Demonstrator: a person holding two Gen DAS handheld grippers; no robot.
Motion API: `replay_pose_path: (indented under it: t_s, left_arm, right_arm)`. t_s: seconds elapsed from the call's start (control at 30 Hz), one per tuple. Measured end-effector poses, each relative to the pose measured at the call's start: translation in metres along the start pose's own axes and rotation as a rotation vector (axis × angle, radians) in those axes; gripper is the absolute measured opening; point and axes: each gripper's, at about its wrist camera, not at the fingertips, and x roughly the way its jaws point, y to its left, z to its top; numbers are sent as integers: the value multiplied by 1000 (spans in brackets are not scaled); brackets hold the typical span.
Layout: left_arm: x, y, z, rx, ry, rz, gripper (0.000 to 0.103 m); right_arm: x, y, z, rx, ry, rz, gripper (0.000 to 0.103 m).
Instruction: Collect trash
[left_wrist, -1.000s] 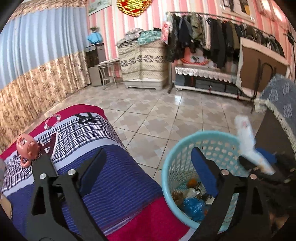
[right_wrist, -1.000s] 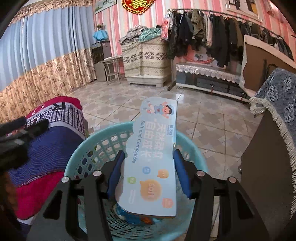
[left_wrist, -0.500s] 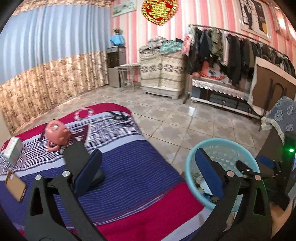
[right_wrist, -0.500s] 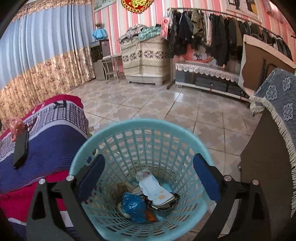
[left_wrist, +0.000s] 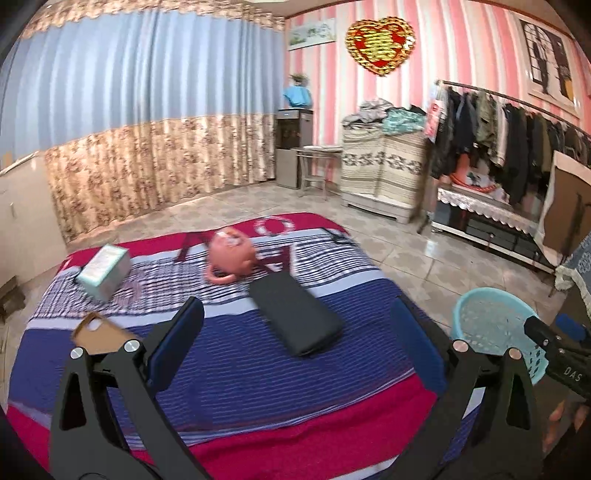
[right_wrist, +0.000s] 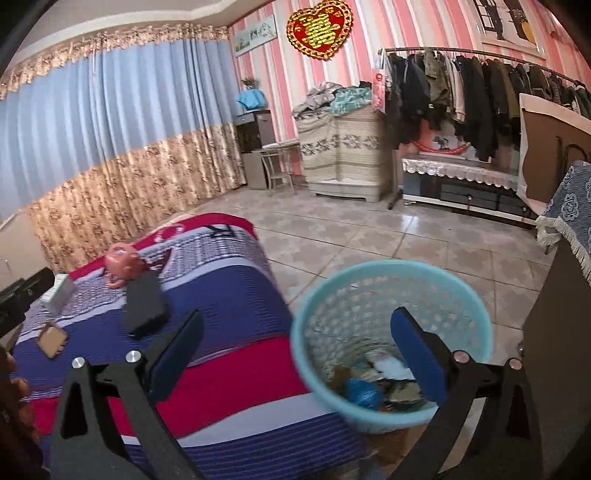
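Right wrist alone shows trash (right_wrist: 373, 384) inside basket (right_wrist: 476, 314).

Pink-and-white striped walls (left_wrist: 325, 85) rise far ahead of the tongs, bearing a red-gold heart ornament (left_wrist: 378, 46). Blue curtains (left_wrist: 140, 81) with a floral lower band hang ahead to the left. Pale patterned floor tiles (right_wrist: 369, 236) spread beyond. A loaded clothes rack (right_wrist: 461, 99) stands ahead to the right.
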Motion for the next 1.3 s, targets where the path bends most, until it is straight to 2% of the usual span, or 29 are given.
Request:
replay_pose_path:
  t_s: [0.1,0.27,0.47,0.57,0.83,1.07,1.3]
  left_arm:
    - [-12,21,-11,-31,-9,13,97]
    - [-28,33,-25,36,-18,58,97]
    - [-45,46,-37,45,-65,105,98]
    - [-49,49,-41,30,-57,100,98]
    - [-53,44,-51,36,-47,48,98]
    - [-51,41,-59,32,-53,65,98]
    - [-42,41,-67,41,-25,63,98]
  right_arm:
    - [-9,23,-8,0,-20,32,99]
    - [-23,54,-16,-28,-52,72,99]
    - [-33,82,-27,-111,-65,74,99]
    - [-41,90,-34,-157,-77,73,99]
    - [-51,95,-41,-170,-88,109,99]
    - [-50,92,-41,-152,-85,118,99]
    - [-46,87,-42,-142,-76,120,99]
